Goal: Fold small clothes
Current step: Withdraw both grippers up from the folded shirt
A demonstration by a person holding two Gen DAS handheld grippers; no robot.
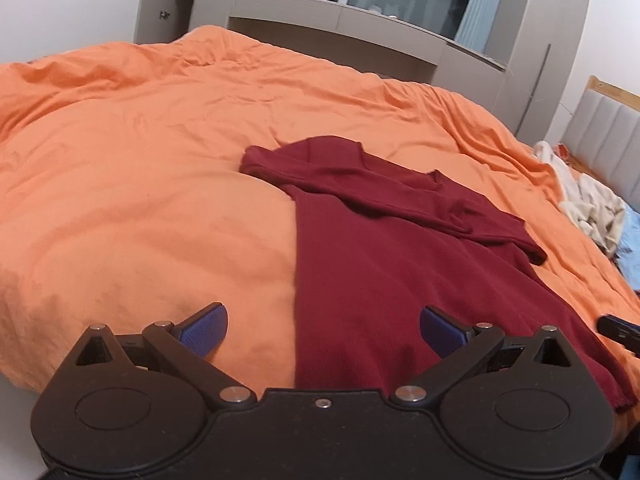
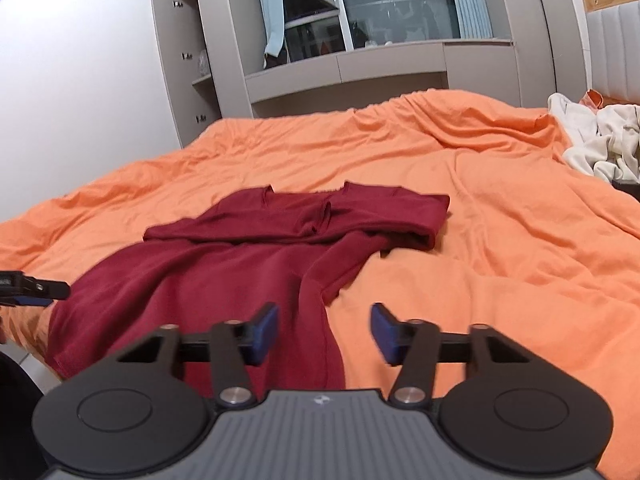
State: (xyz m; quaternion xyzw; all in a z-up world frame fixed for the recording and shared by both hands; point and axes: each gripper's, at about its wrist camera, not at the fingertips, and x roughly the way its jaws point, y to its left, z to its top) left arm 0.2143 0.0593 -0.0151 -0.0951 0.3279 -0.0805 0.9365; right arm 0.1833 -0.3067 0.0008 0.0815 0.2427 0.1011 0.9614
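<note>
A dark red T-shirt (image 1: pixel 380 264) (image 2: pixel 216 268) lies on the orange duvet (image 1: pixel 140 184) (image 2: pixel 500 264), hem towards me, with its top part and sleeves bunched across the chest. My left gripper (image 1: pixel 324 326) is open wide just above the hem; the shirt's left edge runs between its blue pads (image 1: pixel 206 326), which touch no cloth. My right gripper (image 2: pixel 324 332) stands partly open over the shirt's right edge near the hem, and its blue pads (image 2: pixel 264 330) press on nothing. Each view catches the other gripper's tip at its margin, the right (image 1: pixel 616 328) and the left (image 2: pixel 32 286).
A heap of cream and white clothes (image 1: pixel 588 200) (image 2: pixel 600 140) lies at the right by the padded headboard (image 1: pixel 608 128). Grey cupboards and a window unit (image 2: pixel 360 60) stand beyond the bed. The duvet's near edge drops off at the lower left.
</note>
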